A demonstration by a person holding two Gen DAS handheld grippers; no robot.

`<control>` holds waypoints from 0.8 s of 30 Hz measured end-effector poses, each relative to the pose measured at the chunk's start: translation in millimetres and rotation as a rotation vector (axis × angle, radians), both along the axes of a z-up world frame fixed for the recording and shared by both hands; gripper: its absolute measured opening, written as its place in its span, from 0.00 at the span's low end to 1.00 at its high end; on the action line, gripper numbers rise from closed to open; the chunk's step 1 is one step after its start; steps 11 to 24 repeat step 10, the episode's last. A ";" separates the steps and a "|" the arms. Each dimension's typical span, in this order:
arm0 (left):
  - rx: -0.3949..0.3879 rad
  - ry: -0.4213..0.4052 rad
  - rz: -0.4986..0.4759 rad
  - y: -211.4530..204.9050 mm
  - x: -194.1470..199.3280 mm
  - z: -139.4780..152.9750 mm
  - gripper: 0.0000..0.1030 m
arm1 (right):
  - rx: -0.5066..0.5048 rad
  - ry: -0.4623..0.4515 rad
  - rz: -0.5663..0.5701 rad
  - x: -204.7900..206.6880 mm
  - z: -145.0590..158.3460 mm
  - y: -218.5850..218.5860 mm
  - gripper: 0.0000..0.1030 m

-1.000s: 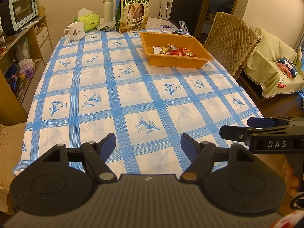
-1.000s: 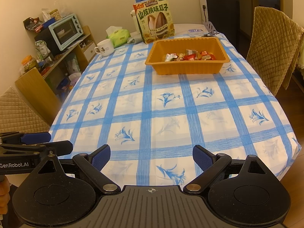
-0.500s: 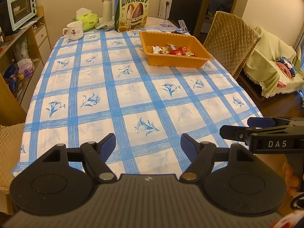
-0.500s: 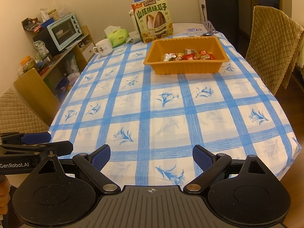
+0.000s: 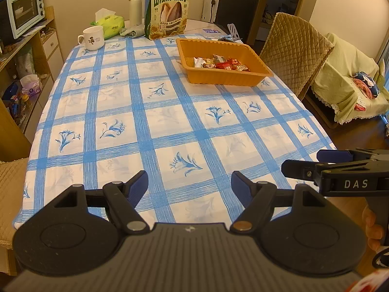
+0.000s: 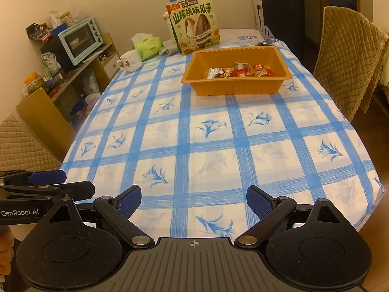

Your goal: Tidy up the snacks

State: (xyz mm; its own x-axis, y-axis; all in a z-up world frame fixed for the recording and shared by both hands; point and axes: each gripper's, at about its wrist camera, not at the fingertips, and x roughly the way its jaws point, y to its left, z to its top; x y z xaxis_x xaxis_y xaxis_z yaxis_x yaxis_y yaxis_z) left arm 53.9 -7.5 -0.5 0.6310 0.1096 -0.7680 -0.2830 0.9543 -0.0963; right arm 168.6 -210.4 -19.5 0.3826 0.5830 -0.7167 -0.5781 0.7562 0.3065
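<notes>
A blue-checked tablecloth (image 5: 150, 121) fills the view. Far right on it, the orange tray (image 5: 226, 79) already holds wrapped snacks (image 5: 220, 63). Left gripper (image 5: 189, 186) and right gripper (image 6: 194, 200) hover near, both wide and empty; next likely needs a long forward reach.

A home dining room is indicated by a tableclothed table (image 5: 150, 131), quilted chair (image 5: 295, 48), toaster oven (image 6: 81, 39), mug (image 5: 93, 37) and covered sofa (image 5: 350, 82).

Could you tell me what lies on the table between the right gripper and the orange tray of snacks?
Nothing: between the right gripper and the orange tray there is only bare checked tablecloth, as the right wrist view shows.
</notes>
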 end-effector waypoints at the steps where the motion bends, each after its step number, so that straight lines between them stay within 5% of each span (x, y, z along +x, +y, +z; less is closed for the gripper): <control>1: 0.000 0.000 0.000 0.2 0.2 0.1 0.71 | -0.001 0.002 -0.001 1.9 -0.8 -0.4 0.90; 24: -0.007 0.008 0.000 -2.3 9.1 -3.0 0.71 | -0.006 0.008 -0.003 10.4 -2.4 -0.1 0.90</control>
